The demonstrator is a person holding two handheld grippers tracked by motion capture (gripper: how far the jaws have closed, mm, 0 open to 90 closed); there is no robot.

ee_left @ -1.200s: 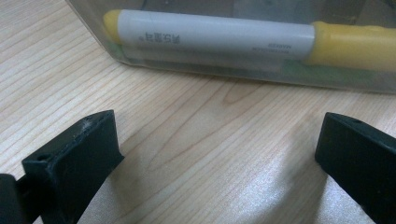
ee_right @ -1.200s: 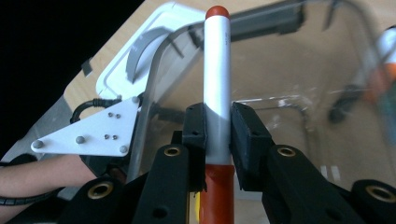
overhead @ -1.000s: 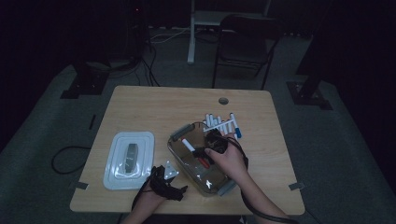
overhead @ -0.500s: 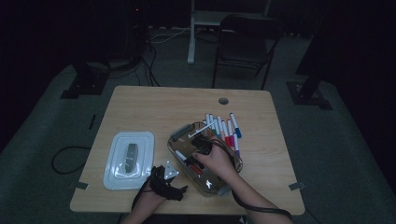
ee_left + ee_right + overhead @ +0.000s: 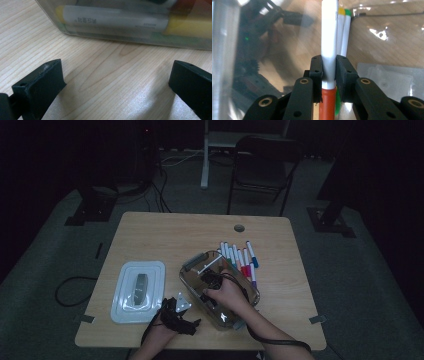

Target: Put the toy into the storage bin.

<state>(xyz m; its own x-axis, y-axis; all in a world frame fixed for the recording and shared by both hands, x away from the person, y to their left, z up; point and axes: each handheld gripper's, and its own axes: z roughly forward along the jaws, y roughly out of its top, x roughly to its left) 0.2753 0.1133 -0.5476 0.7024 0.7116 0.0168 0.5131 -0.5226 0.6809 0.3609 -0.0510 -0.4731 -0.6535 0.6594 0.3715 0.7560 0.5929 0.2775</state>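
Note:
A clear plastic box [image 5: 192, 263] stands at the table's near middle and holds several markers. My right gripper [image 5: 210, 281] is down inside it, shut on a white marker [image 5: 329, 37] with an orange cap, which stands upright between its jaws [image 5: 328, 63]. Behind it in the box lie markers with yellow and green ends [image 5: 344, 30]. My left gripper [image 5: 193, 322] rests on the table just left of the box, near the front edge. Its jaws [image 5: 116, 67] are open over bare wood and face the box wall [image 5: 125, 38], through which a white marker [image 5: 112, 21] shows.
A row of several markers [image 5: 240, 256] lies on the table behind and right of the box. The box's white lid [image 5: 138, 290] lies flat at the near left. A chair [image 5: 262, 167] stands beyond the far edge of the table.
My right hand has moved from the row of markers on the table to the near left and down into the box, with the marker in its jaws. The left gripper has stayed put.

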